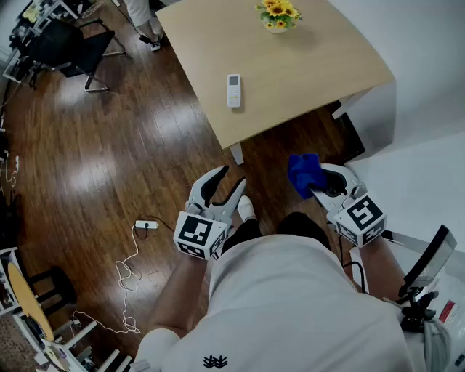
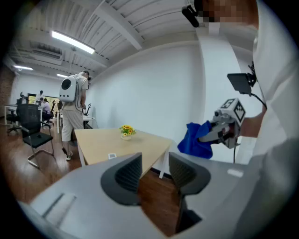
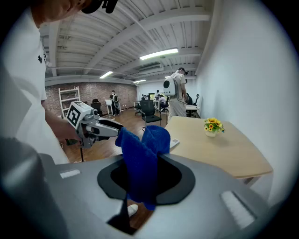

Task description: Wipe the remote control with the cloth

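The white remote control (image 1: 233, 90) lies flat on the light wooden table (image 1: 305, 73), well ahead of both grippers; it also shows small in the left gripper view (image 2: 112, 156) and behind the cloth in the right gripper view (image 3: 174, 143). My right gripper (image 1: 317, 187) is shut on a bunched blue cloth (image 1: 304, 173) (image 3: 142, 158), which hangs over the floor short of the table's near corner. My left gripper (image 1: 224, 187) (image 2: 155, 175) is held over the floor with a gap between its jaws and nothing in it.
A small pot of yellow flowers (image 1: 278, 14) stands at the table's far side. A black office chair (image 1: 65, 47) and a standing person (image 1: 142, 18) are at the far left. A power strip with a white cable (image 1: 145, 224) lies on the wooden floor.
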{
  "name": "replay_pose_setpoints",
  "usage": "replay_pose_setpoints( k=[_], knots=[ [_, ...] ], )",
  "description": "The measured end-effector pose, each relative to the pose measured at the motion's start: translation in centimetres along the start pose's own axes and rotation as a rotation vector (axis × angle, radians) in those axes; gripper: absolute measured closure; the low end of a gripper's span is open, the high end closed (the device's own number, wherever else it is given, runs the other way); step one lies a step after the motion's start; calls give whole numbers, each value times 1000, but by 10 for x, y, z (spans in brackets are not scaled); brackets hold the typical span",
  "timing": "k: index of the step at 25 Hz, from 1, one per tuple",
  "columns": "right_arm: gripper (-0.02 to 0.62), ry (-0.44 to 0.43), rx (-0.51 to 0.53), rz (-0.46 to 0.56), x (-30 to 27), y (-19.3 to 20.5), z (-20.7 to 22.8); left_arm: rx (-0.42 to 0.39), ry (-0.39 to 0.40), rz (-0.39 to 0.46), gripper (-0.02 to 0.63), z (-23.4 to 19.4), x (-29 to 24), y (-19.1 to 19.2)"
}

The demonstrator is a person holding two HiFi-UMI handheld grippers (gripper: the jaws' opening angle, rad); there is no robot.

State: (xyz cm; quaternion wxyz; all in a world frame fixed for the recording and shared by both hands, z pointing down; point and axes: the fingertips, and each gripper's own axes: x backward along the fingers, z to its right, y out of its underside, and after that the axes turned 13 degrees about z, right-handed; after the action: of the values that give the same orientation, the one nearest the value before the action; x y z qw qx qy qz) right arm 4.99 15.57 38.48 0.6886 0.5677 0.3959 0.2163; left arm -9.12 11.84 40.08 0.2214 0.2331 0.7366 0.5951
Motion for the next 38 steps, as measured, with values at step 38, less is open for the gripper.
replay_pose_setpoints(
  k=[38],
  knots=[
    [506, -239, -30, -99, -192, -23, 236, 18, -506, -447, 224, -235, -233, 186]
  ],
)
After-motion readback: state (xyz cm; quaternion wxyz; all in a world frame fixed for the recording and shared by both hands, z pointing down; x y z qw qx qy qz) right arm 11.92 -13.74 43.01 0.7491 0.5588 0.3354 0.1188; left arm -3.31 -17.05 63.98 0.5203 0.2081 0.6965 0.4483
